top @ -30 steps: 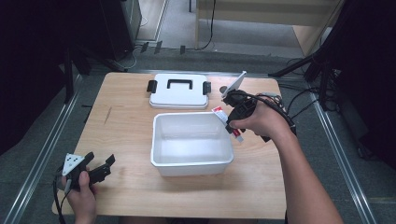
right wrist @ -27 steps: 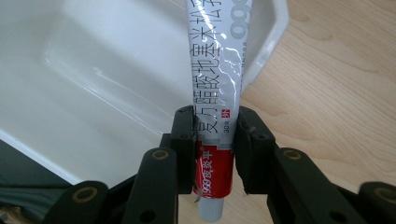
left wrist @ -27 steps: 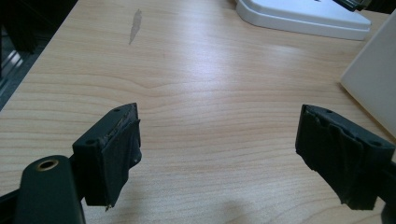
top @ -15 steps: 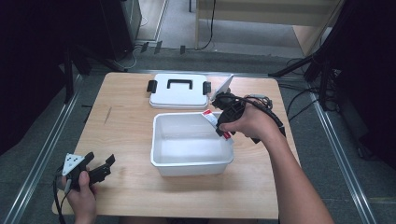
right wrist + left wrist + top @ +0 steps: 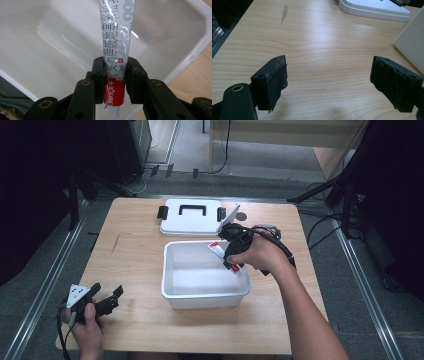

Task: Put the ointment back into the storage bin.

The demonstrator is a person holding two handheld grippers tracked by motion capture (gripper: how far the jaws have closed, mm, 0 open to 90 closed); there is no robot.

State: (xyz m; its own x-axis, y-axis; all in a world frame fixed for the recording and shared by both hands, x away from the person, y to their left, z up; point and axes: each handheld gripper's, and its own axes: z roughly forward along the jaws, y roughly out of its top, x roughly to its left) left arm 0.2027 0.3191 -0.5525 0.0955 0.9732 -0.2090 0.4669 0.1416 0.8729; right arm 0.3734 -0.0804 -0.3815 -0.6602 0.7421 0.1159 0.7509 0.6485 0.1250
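Note:
My right gripper is shut on a white and red ointment tube and holds it over the far right part of an open white plastic bin. In the right gripper view both jaws of the right gripper pinch the tube near its red capped end, and its long printed body points out over the bin's bare floor. My left gripper rests on the table near the front left corner, open, with nothing between the jaws of the left gripper.
The bin's white lid, with a black handle and black side clips, lies flat behind the bin. In the left gripper view the bin's side is to the right and the lid is farther off. Bare wood table spreads left of the bin.
My right gripper has carried the tube leftward and a little lower, from beside the bin's right rim to over its inside. The left gripper has stayed put.

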